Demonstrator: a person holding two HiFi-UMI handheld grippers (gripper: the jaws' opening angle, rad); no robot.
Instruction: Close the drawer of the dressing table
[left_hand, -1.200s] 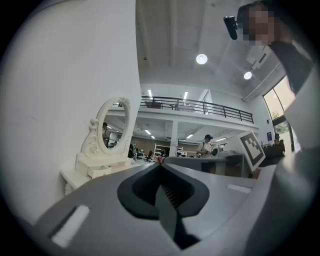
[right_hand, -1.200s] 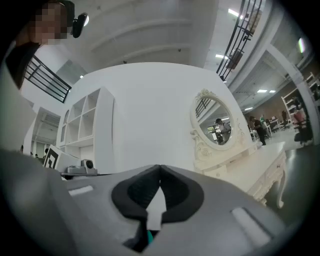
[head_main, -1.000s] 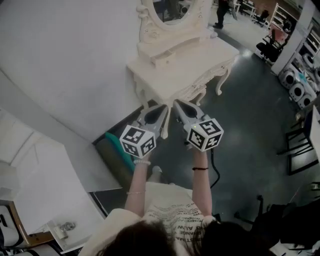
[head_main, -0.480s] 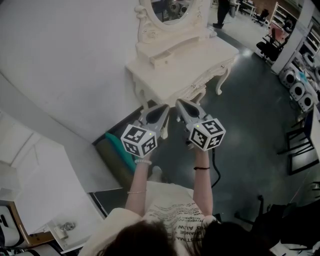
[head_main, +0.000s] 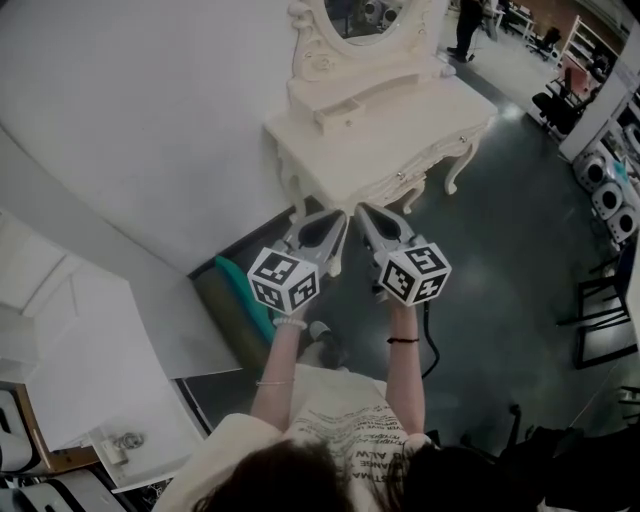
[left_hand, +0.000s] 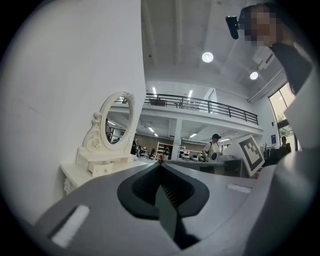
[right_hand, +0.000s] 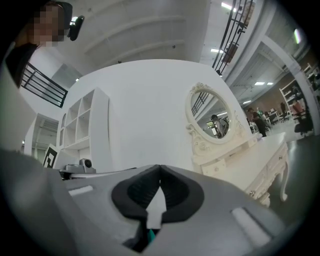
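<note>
The left gripper (left_hand: 161, 165) has its jaws closed with nothing between them, and so does the right gripper (right_hand: 159, 167). Both are held level, side by side, short of the dressing table (head_main: 400, 130) and apart from it.

The task's thing, a small drawer (head_main: 338, 112), sits in the raised tier at the back of the dressing table, under its oval mirror (head_main: 365, 15), and stands pulled out a little way.

Several things could go wrong from here:
- The closed tips are narrow. A push landing off-centre on so small a drawer front would likely skew it and jam it part-way.
- A tip could slip off the knob and scrape the cream paint.
- Too hard a shove might rock the mirror or push the dressing table against the wall (head_main: 150, 100) behind it.
- Reaching the back tier means crossing the whole top, so a low approach could catch the front edge.

No brand or label shows on the dressing table. The cubes carry only square markers, and the print on the person's shirt (head_main: 350, 435) is too small to read reliably.
</note>
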